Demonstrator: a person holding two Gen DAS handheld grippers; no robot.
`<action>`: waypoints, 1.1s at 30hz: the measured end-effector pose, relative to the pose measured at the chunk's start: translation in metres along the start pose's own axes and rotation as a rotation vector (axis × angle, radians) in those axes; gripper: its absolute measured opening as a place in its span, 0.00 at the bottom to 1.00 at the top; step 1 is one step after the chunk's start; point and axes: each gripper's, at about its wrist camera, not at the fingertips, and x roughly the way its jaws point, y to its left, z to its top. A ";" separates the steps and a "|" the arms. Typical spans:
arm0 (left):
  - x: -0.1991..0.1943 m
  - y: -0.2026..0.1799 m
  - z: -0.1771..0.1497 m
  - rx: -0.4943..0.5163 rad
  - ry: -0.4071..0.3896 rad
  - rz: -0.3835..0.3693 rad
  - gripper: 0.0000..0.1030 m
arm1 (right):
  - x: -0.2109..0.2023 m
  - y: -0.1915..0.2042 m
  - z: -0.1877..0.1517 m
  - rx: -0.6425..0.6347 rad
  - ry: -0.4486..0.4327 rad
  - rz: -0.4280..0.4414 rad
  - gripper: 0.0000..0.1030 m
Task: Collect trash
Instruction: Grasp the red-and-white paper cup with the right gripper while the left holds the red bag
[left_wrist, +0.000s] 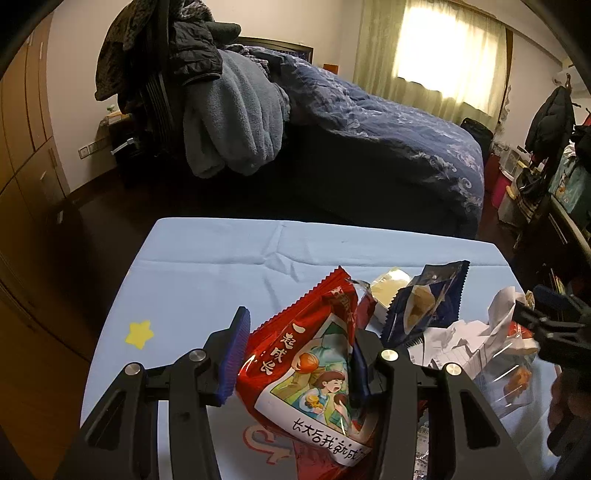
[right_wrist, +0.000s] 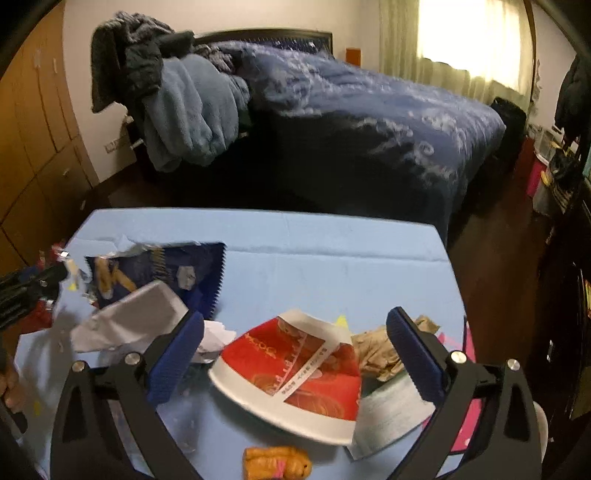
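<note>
A red snack bag was clamped between the pads of the left gripper and was held above the table with the blue cloth. It was judged to be light, thin and crinkly, with a slick foil skin, so a pinch across a flat, doubled part seemed safer than one at a loose edge. The right gripper was seen with its jaws spread wide and nothing pressed between them, poised over a red and white paper lying flat on the cloth. That sheet was judged limp and hard to lift flat; its raised near edge looked the best place. A dark blue wrapper and crumpled paper lay beside it.
</note>
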 end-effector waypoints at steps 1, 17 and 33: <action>0.000 0.000 -0.001 -0.001 0.000 0.000 0.48 | 0.003 0.001 -0.002 0.002 0.007 -0.001 0.96; -0.029 -0.003 -0.003 -0.014 -0.048 -0.012 0.48 | -0.015 0.001 -0.014 0.013 -0.013 0.026 0.32; -0.077 -0.016 -0.022 0.011 -0.098 -0.042 0.49 | -0.094 -0.006 -0.036 0.042 -0.132 0.095 0.28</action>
